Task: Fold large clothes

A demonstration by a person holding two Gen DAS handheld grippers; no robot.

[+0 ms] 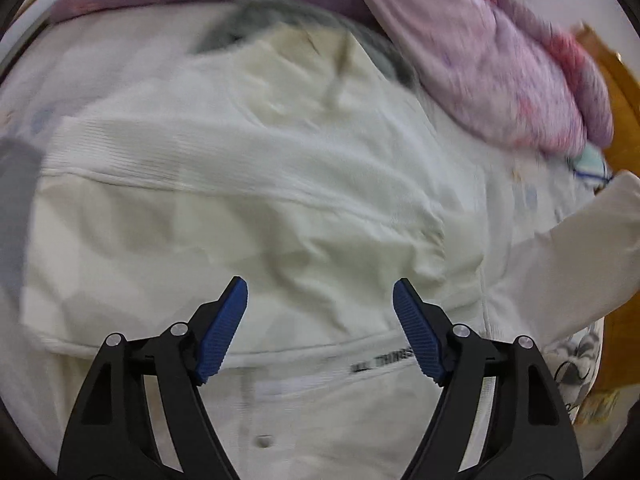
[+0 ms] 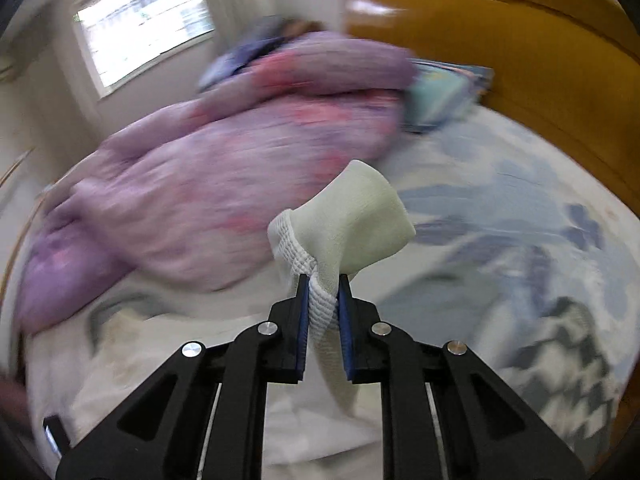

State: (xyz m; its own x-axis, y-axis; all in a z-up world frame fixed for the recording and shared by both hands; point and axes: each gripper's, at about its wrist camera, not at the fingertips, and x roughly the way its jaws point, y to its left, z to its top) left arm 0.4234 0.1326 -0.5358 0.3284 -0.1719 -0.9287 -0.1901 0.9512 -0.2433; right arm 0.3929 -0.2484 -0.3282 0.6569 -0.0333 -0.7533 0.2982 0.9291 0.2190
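Pinching the white sweatshirt's (image 1: pixel 240 208) ribbed cuff (image 2: pixel 344 216), right hand-held gripper (image 2: pixel 323 280); left hand-held gripper (image 1: pixel 320 288) gapes empty

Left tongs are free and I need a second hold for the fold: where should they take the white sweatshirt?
Take the ribbed hem band of the white sweatshirt, lying as a raised, doubled strip across the garment ahead of the open left tongs. Come straight down from above, fingers straddling the band across its width. The right tongs already pinch the ribbed cuff, so the hem probably gives a balanced second hold.

left gripper (image 1: pixel 320 292) gapes wide, angled downward; right gripper (image 2: pixel 323 280) clamped narrow.
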